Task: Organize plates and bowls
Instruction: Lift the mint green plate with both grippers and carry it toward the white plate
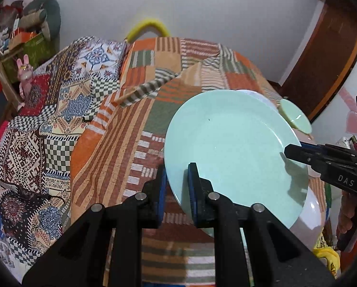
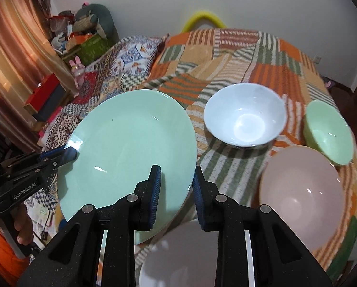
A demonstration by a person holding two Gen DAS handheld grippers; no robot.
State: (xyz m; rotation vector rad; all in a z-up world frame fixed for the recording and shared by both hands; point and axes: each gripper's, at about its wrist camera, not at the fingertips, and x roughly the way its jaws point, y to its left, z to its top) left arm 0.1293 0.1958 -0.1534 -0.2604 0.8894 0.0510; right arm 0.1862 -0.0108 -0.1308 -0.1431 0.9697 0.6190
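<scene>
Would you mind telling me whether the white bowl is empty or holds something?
Empty. The right wrist view looks straight into the white bowl and shows only its bare, glossy inside.

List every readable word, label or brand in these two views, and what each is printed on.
"DAS" – on the right gripper body, left wrist view; letters beyond it hidden.
"GenRobot.AI" – on the left gripper body, right wrist view.
Boxes on the shelf: print too blurred to read.

- Mint-green plate (image 2: 130,148): large, glossy, tilted, held off the patterned cloth by opposite rims.
- White bowl (image 2: 245,114): upright, empty, right of plate.
- Pink bowl (image 2: 303,191): upright, nearest.
- Small green bowl (image 2: 329,131): upright, far right.
</scene>
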